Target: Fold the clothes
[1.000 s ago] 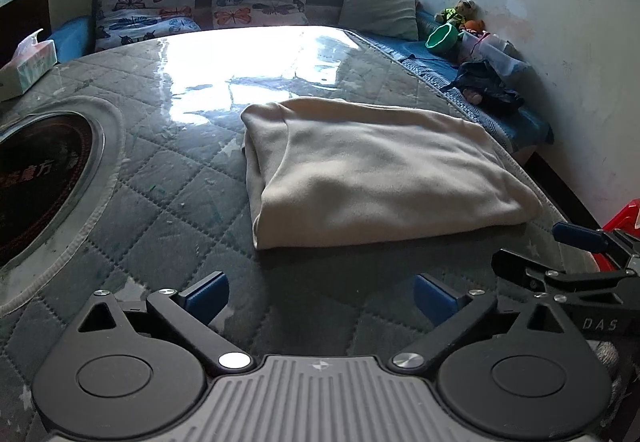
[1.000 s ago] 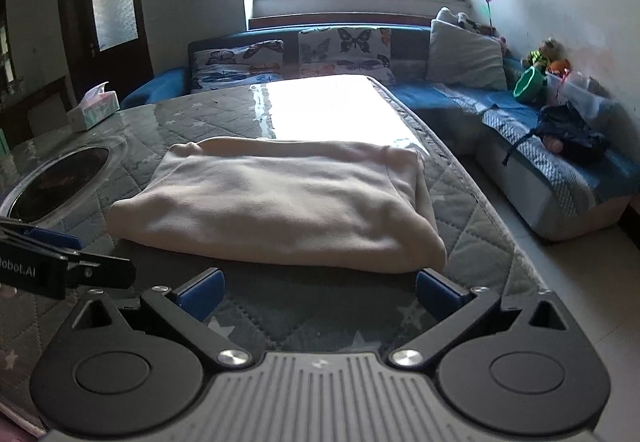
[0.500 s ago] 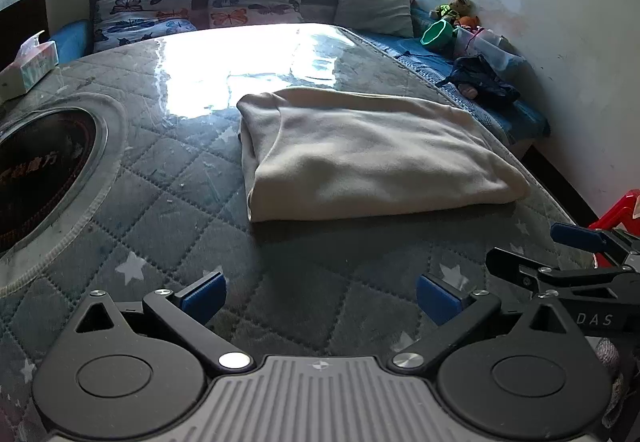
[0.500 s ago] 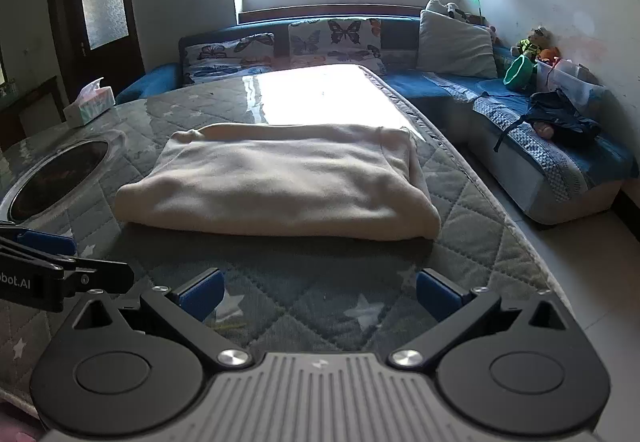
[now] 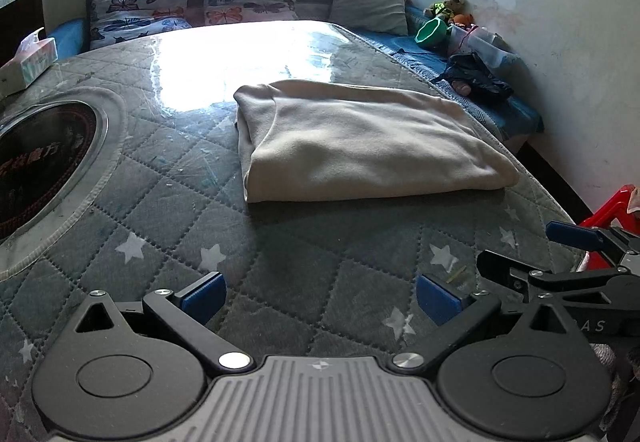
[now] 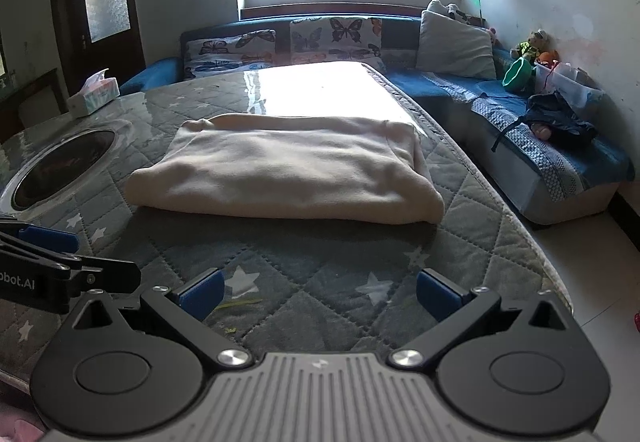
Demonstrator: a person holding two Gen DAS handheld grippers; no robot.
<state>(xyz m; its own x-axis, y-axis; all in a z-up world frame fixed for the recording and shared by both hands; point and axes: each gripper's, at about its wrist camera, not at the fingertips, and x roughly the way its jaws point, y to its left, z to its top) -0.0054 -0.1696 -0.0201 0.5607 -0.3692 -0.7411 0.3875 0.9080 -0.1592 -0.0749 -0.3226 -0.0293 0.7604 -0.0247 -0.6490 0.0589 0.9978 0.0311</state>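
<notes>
A: Both idle. Your left hand-held gripper and right hand-held gripper have fingers spread apart, nothing held, low in frame over the quilted desk. The cream garment lies folded mid-frame, well apart from both.

B: Risks?

A: In the right view, its right edge sits near the desk's edge. Tug that way and it likely slides off. Pinch only the top layer and you'd probably undo the fold. The glossy cover looks slippery.
</notes>
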